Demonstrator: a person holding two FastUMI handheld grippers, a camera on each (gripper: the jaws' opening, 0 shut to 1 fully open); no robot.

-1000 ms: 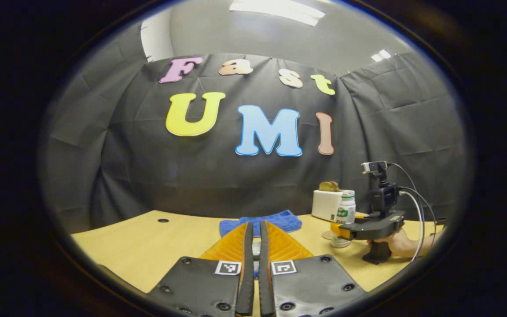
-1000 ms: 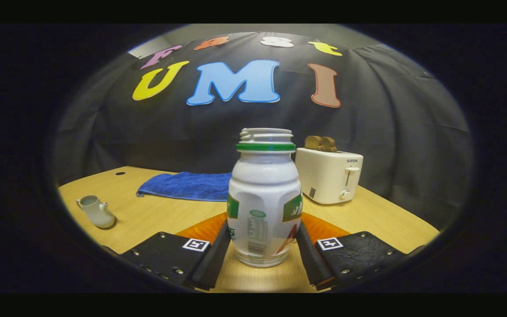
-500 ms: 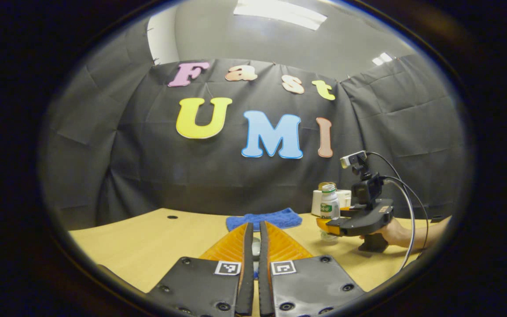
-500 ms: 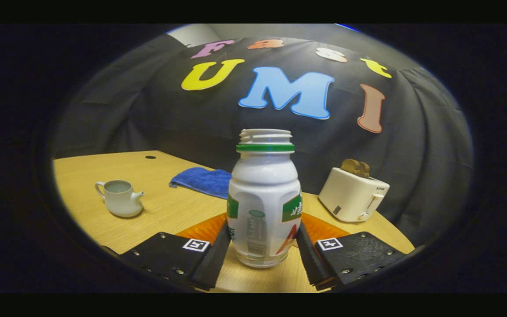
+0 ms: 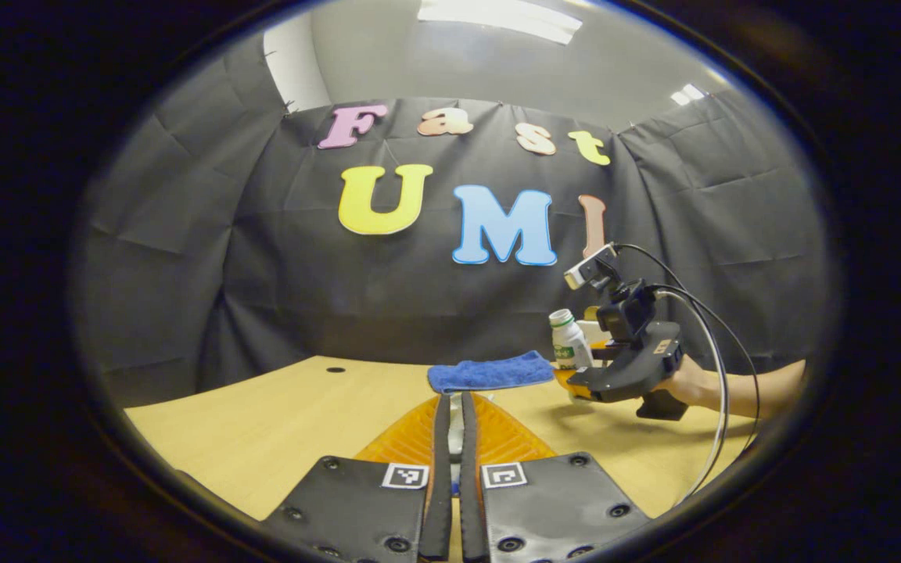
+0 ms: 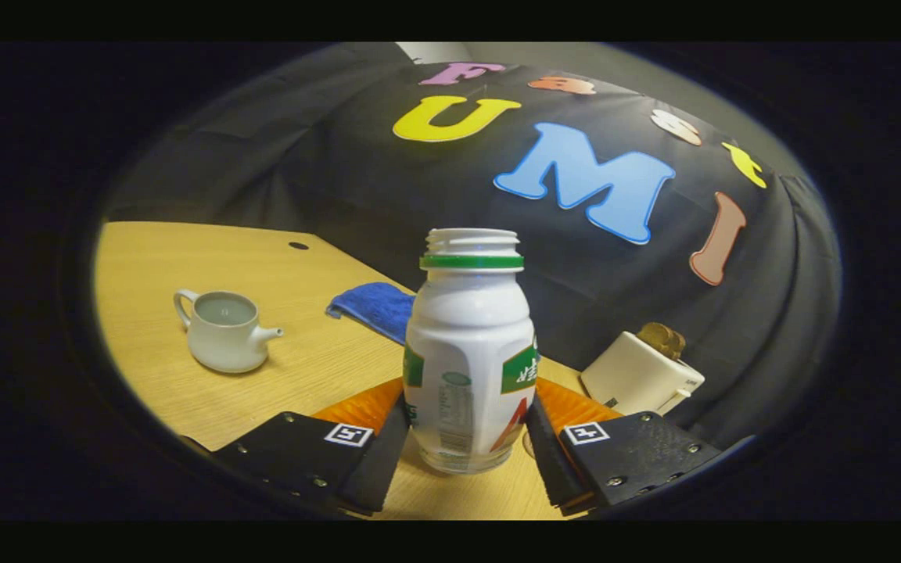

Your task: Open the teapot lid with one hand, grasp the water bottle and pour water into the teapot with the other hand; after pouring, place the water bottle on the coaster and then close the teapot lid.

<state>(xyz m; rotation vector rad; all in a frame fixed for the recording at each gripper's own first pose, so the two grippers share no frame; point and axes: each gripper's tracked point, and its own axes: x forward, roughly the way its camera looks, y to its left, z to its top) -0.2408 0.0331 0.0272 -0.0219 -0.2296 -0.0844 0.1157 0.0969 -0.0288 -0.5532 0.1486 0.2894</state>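
While the right gripper point(image 6: 466, 438) clamps the water bottle point(image 6: 469, 352), the left gripper point(image 5: 450, 438) seems nearly closed.

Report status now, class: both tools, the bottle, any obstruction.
Right tool shut on white plastic water bottle, uncapped, lifted. Left tool nearly shut, small pale thing between fingers. White ceramic teapot lidless. Path unobstructed.

The water bottle point(image 6: 470, 352) has been lifted off the tabletop point(image 6: 208, 391), tipped over, and brought nearer the teapot point(image 6: 224, 332) by the right gripper point(image 6: 468, 438).
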